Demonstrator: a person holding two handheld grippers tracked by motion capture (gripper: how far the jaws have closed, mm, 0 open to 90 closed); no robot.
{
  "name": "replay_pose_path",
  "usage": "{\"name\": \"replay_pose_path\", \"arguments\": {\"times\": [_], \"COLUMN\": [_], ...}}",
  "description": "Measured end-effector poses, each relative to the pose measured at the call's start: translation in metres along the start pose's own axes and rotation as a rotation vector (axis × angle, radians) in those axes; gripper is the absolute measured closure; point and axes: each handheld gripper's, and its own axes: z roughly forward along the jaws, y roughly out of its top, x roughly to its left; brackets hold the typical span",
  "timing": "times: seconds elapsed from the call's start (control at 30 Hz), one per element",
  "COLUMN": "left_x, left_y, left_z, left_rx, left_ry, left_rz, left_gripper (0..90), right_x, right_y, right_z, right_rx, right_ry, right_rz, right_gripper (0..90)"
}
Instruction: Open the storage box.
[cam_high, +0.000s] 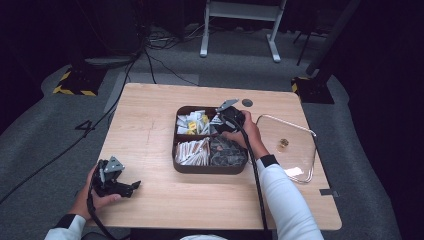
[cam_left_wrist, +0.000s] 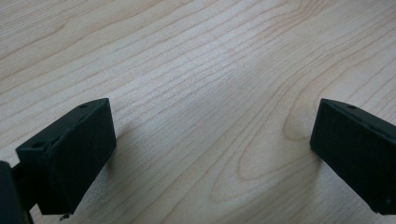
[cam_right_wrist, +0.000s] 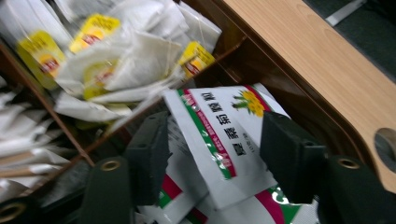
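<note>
**A:** right gripper (cam_right_wrist: 212, 163) is down in the back right compartment of the dark brown four-compartment tray (cam_high: 210, 168), fingers (cam_right_wrist: 148, 156) set partway open either side of a white sachet with green and red stripes and a yellow flower (cam_right_wrist: 219, 140). Whether it's actually pinched can't be told, pads look just beside it. Risk as judged: sachets are piled loosely and overlapped, so two could get dragged up together, or the flat packet could be slid out of a shallow grip

**B:** agreed, and the compartment wall is close, a finger could be snagged on it. Left gripper (cam_left_wrist: 210, 154) is wide open, nothing held, parked over bare wooden counter (cam_high: 145, 125). Counts: one tray, one clear lid (cam_high: 292, 147) beside it, two grippers; striped sachets at least three, rest of the heap can't be counted
</note>
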Motion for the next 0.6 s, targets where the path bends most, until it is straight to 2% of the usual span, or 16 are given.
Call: {"name": "replay_pose_path", "arguments": {"times": [0.03,0.07,0.13,0.27,0.3,0.37,0.4,0.43,0.6], "left_x": [0.000,0.000,0.000,0.000,0.000,0.000,0.000,0.000,0.000], "left_y": [0.000,0.000,0.000,0.000,0.000,0.000,0.000,0.000,0.000], "left_z": [0.000,0.000,0.000,0.000,0.000,0.000,0.000,0.000,0.000], "left_rx": [-0.001,-0.001,0.000,0.000,0.000,-0.001,-0.001,-0.001,0.000], "left_ry": [-0.001,-0.001,0.000,-0.001,0.000,-0.001,-0.001,-0.001,0.000], "left_rz": [0.000,0.000,0.000,0.000,0.000,0.000,0.000,0.000,0.000], "left_gripper": [0.5,0.5,0.5,0.5,0.5,0.5,0.5,0.5,0.5], "right_x": [0.001,0.001,0.002,0.002,-0.002,-0.014,-0.014,-0.022,-0.024], "right_y": [0.000,0.000,0.001,0.003,0.003,0.002,0.002,-0.001,0.001], "right_z": [0.003,0.003,0.009,0.014,0.015,0.013,0.013,0.014,0.016], "right_rx": [0.016,0.016,0.034,0.034,0.023,-0.009,-0.009,-0.017,-0.009], "right_ry": [-0.023,-0.023,-0.046,-0.058,-0.050,0.019,0.019,0.059,0.092], "right_rz": [-0.028,-0.028,-0.073,-0.076,-0.016,0.120,0.120,0.184,0.197], "right_gripper": [36.0,36.0,36.0,36.1,35.2,36.4,36.4,36.4,31.3]}}
